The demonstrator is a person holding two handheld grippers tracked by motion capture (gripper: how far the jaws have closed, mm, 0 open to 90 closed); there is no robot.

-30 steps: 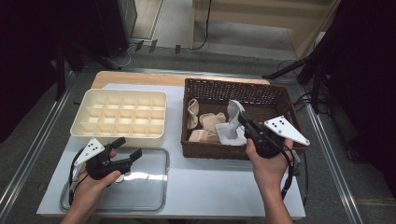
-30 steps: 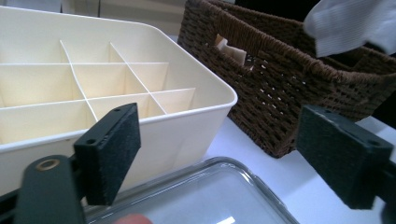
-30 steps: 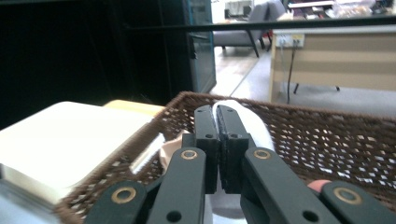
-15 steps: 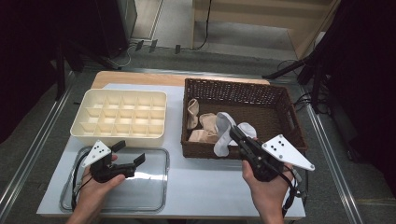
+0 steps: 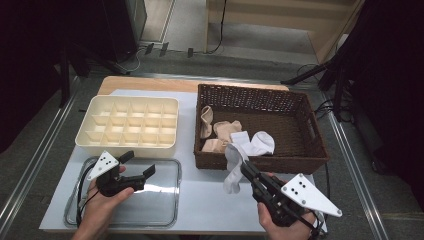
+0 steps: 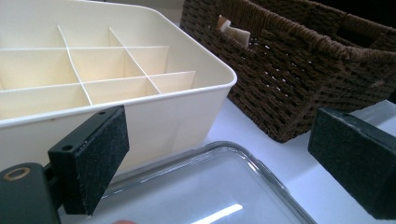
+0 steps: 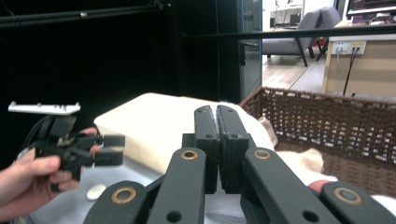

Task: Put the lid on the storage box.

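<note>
A white sock hangs over the front rim of the brown wicker basket, one end still inside and the other dangling above the table. My right gripper is shut on the white sock just in front of the basket. In the right gripper view the jaws are pressed together with white sock fabric behind them. Beige socks lie in the basket's left part. My left gripper is open over a clear tray, its pads wide apart with nothing between them.
A cream divided organiser box stands at the back left, just behind the clear tray and left of the basket. Its compartments hold nothing. A bare strip of white table lies between the clear tray and my right hand.
My right gripper has drawn back toward the person, pulling the white sock from inside the basket over its front rim. The left gripper has shifted slightly over the clear tray.
</note>
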